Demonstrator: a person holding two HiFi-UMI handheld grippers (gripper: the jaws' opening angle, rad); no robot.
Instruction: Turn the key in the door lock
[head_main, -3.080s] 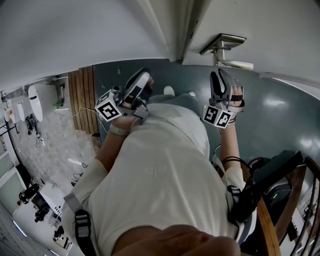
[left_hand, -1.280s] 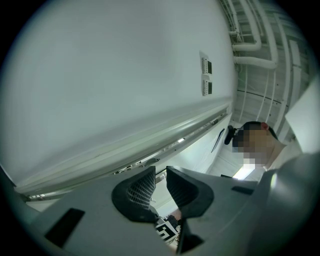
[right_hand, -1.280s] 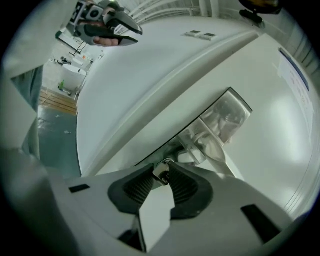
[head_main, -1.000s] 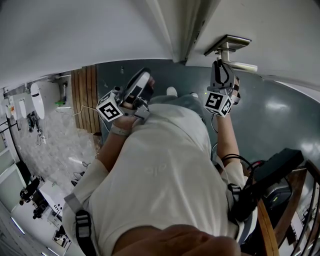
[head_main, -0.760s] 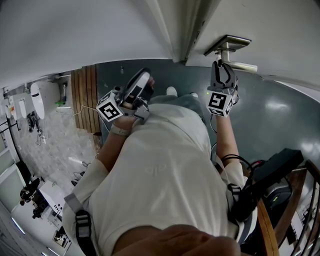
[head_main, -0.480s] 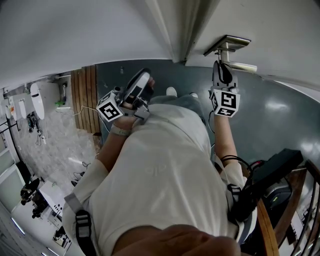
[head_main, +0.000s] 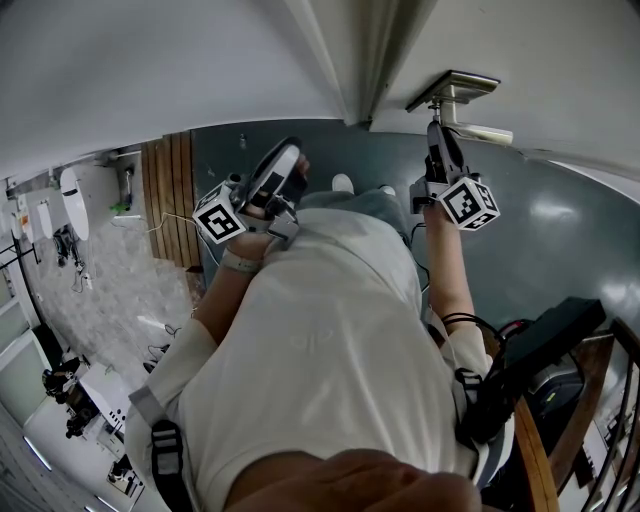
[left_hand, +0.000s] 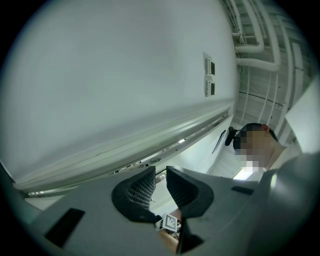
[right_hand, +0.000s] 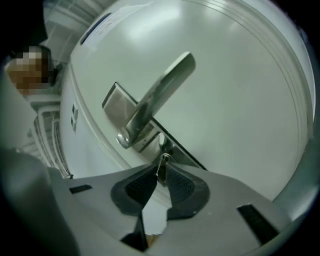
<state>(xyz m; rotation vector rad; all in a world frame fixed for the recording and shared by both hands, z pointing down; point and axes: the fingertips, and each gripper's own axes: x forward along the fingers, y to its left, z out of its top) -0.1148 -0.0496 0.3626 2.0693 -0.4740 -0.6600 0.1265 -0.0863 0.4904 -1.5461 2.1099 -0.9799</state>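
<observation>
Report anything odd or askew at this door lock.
Nothing stands out. The right gripper, its jaws having just been closing, pinches the key seated in the lock by the lever handle. The left gripper is open and empty.

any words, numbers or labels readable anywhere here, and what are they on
No text here can be read.
Left marker cube: black-and-white square pattern, no letters.
Right marker cube: the same kind of pattern, no letters.
Shirt print: too faint to read.
Door label: a dark strip, too blurred to read.
</observation>
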